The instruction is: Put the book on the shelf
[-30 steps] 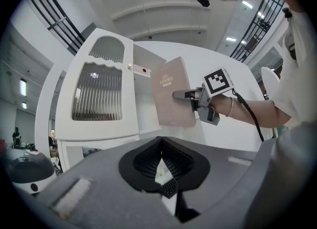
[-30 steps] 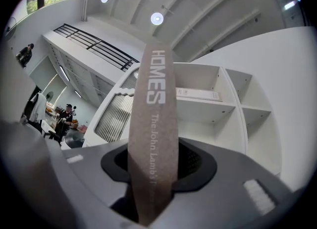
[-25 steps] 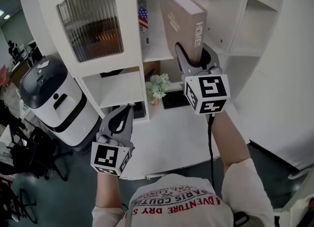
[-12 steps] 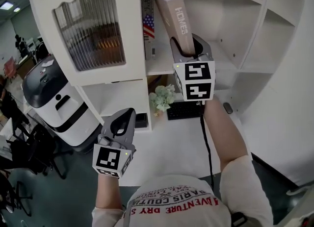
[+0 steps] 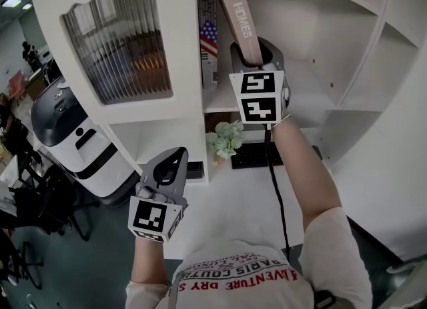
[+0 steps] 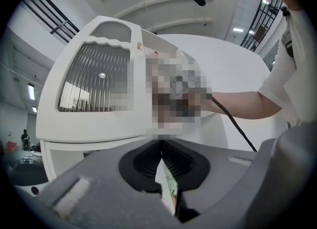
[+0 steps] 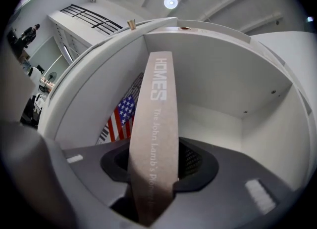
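Note:
A tan book (image 5: 241, 21) with "HOMES" on its spine stands nearly upright in the white shelf compartment (image 5: 310, 94), leaning a little left. My right gripper (image 5: 257, 51) is shut on its lower end, spine toward me. In the right gripper view the book (image 7: 158, 114) rises from between the jaws of my right gripper (image 7: 156, 168), beside a book with a US flag (image 7: 121, 116). That flag book (image 5: 209, 41) stands against the compartment's left wall. My left gripper (image 5: 177, 155) hangs low over the desk, shut and holding nothing; its jaws meet in the left gripper view (image 6: 161, 150).
A cabinet door with ribbed glass (image 5: 120, 41) is left of the compartment. Below are a small plant (image 5: 227, 139), a black keyboard (image 5: 257, 156) and the white desk (image 5: 227, 201). A white and black machine (image 5: 73, 141) stands on the floor at left.
The right gripper has carried the book up and left into the shelf compartment, turning it more upright beside the flag book. The left gripper has barely moved.

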The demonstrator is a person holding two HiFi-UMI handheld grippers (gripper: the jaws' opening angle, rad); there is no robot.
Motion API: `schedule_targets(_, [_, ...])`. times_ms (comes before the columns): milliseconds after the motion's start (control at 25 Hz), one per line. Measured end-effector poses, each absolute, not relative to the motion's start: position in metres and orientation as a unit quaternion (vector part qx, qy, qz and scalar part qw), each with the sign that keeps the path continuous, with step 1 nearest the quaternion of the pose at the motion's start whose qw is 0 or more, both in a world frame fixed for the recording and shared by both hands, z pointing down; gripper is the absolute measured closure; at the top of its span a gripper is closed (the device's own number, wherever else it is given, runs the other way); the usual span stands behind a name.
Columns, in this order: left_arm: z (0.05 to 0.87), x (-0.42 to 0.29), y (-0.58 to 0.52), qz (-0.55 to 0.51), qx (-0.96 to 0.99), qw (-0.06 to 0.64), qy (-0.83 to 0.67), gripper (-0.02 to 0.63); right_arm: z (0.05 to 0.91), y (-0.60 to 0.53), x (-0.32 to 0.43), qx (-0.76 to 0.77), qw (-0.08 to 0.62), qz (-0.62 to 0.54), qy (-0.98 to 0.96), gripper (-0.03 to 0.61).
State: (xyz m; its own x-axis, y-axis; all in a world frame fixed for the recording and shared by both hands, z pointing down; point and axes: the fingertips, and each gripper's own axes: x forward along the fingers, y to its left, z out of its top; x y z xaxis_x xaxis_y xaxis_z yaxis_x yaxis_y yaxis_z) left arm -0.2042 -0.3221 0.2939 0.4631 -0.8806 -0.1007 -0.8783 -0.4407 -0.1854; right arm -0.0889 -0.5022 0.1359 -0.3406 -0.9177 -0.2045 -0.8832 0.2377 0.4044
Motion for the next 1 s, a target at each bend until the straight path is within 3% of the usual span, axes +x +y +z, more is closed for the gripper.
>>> schedule_targets(720, [0.306,-0.206,-0.367,-0.002,-0.853,0.078,0.516,0.607,0.144,-0.552,-0.101,0.557,0.075,-0.198,-0.803,0.394])
schedule_targets(1000, [0.306,-0.203,-0.361,-0.005,-0.856,0.077,0.510,0.607,0.143,-0.538,-0.092,0.566,0.052,-0.190,-0.801,0.325])
